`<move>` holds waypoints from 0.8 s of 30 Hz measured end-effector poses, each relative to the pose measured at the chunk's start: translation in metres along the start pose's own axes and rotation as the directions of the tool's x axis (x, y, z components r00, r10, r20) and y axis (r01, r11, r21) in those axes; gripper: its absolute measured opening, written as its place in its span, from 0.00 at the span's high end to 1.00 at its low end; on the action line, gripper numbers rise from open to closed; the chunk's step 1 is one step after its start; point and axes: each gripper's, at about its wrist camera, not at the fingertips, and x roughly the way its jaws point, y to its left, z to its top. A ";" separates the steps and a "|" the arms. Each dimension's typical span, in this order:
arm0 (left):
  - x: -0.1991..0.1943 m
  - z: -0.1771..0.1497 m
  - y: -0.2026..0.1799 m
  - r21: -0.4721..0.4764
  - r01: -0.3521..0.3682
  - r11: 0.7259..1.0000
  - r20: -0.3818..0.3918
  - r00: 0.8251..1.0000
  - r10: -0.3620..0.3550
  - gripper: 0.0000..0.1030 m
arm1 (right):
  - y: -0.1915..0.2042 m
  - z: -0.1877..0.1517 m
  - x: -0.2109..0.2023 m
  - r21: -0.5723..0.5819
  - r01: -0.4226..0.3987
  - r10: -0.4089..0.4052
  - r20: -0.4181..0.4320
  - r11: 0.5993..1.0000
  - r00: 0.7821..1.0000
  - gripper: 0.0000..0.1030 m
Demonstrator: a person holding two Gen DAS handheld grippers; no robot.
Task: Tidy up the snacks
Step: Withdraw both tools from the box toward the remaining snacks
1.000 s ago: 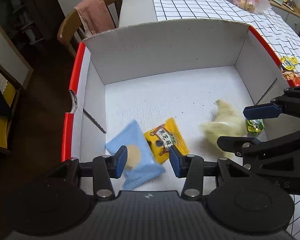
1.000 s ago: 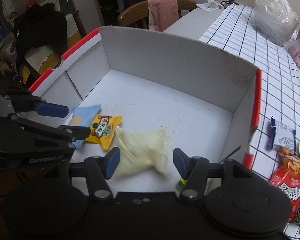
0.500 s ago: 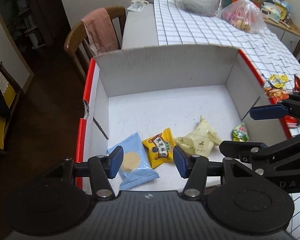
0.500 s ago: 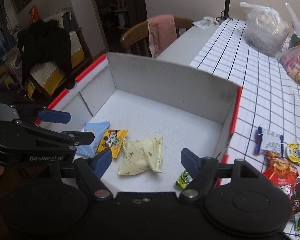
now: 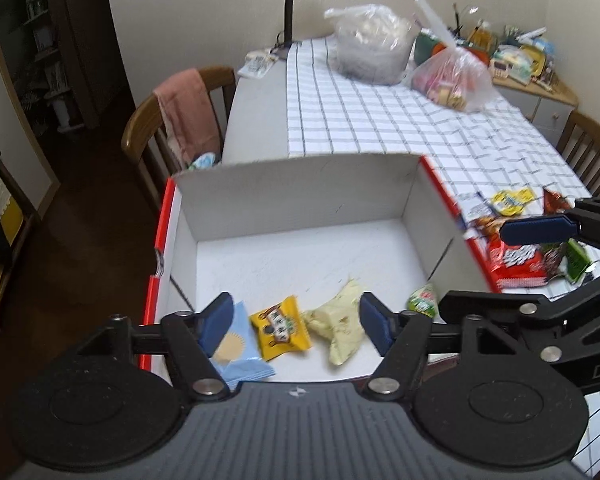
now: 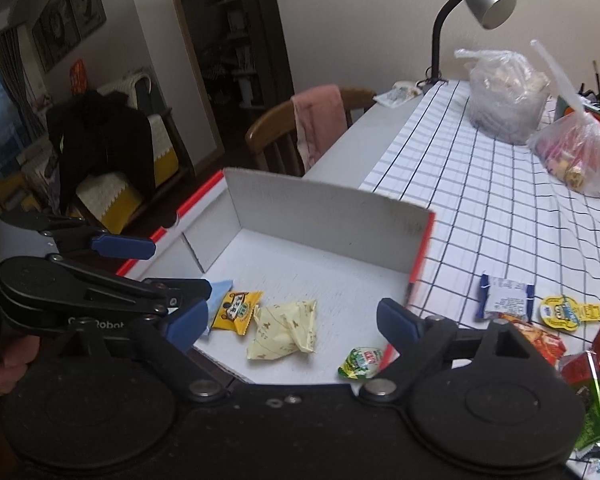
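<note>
Looking down along the left gripper, its jaws are opening and hold nothing, the blue pads standing above the near end of a white cardboard box with red outer edges. On the box floor lie four snacks in a row: a light blue packet nearest the left pad, a yellow packet, a pale cream packet and a small green packet by the right wall (none touched by the pads). More snacks lie loose on the checked tablecloth just right of the box, under the other gripper's blue fingertip. From the right wrist, the right gripper is also opening, spread wide and empty, above the same box; the cream packet and yellow packet show between its fingers, the green packet near the right finger. Loose snacks sit on the cloth beside the box.
</note>
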 end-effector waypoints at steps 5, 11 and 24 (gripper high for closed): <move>-0.011 0.003 -0.020 0.016 0.023 1.000 0.044 0.999 -0.024 0.28 | -0.013 -0.005 -0.023 0.017 0.005 -0.006 0.050 1.000 0.999 0.05; -0.016 0.005 -0.051 0.033 0.057 0.998 0.071 0.996 -0.059 0.26 | -0.039 -0.016 -0.048 0.059 0.022 -0.027 0.089 0.998 0.996 0.03; -0.005 0.007 -0.145 0.095 0.185 0.978 0.068 0.979 -0.192 0.26 | -0.120 -0.062 -0.102 0.129 0.103 -0.116 0.095 0.986 0.989 0.01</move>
